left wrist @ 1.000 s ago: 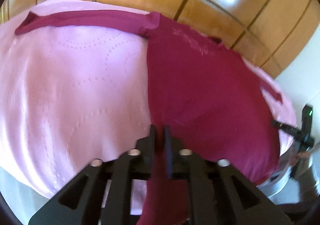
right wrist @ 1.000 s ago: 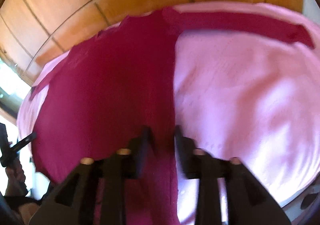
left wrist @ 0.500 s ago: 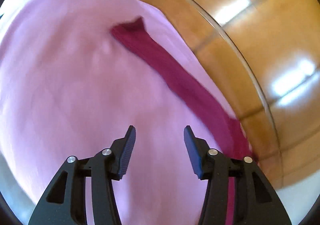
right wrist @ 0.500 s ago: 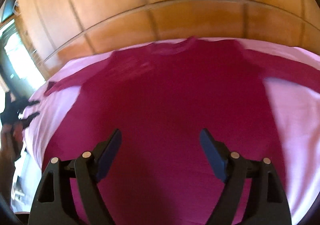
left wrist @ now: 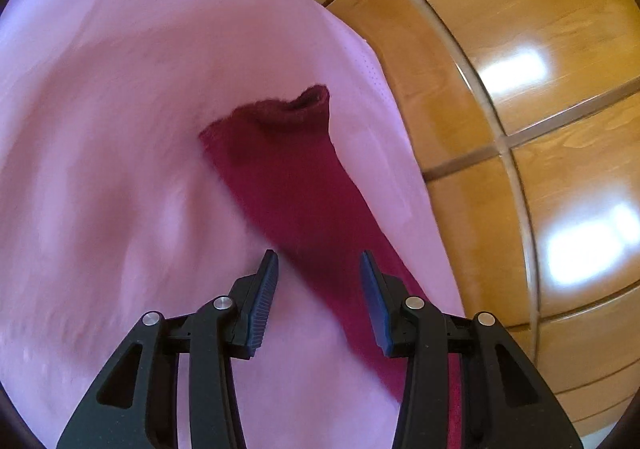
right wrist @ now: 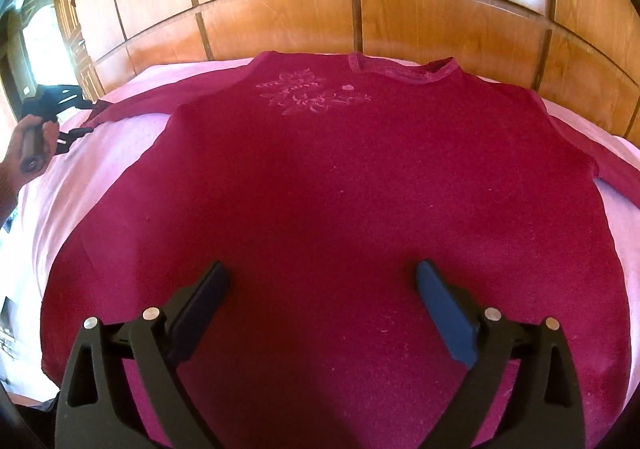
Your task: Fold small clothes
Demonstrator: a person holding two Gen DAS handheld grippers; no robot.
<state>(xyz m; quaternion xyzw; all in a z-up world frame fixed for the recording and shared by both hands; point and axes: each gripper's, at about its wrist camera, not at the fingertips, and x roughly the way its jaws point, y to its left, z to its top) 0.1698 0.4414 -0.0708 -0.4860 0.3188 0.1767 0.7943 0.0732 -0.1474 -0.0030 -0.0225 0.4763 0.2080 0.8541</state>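
A dark red long-sleeved top (right wrist: 340,185) lies flat on a pink cloth (right wrist: 100,153), neckline at the far side, sleeves spread to both sides. My right gripper (right wrist: 322,289) is open and empty above the top's lower middle. My left gripper (left wrist: 318,269) is open and empty over the left sleeve (left wrist: 288,177), whose cuff lies ahead of the fingers. The left gripper also shows in the right wrist view (right wrist: 72,133), at the end of that sleeve, held in a hand.
The pink cloth (left wrist: 100,129) covers a table that stands against a glossy wood-panelled wall (right wrist: 400,17). The table's far edge runs close behind the sleeve (left wrist: 404,137). A bright window (right wrist: 40,33) is at the far left.
Both grippers have let go of the top's bottom hem and opened. The left one moved out to the left sleeve and closer to the cuff. The right one moved over the body.
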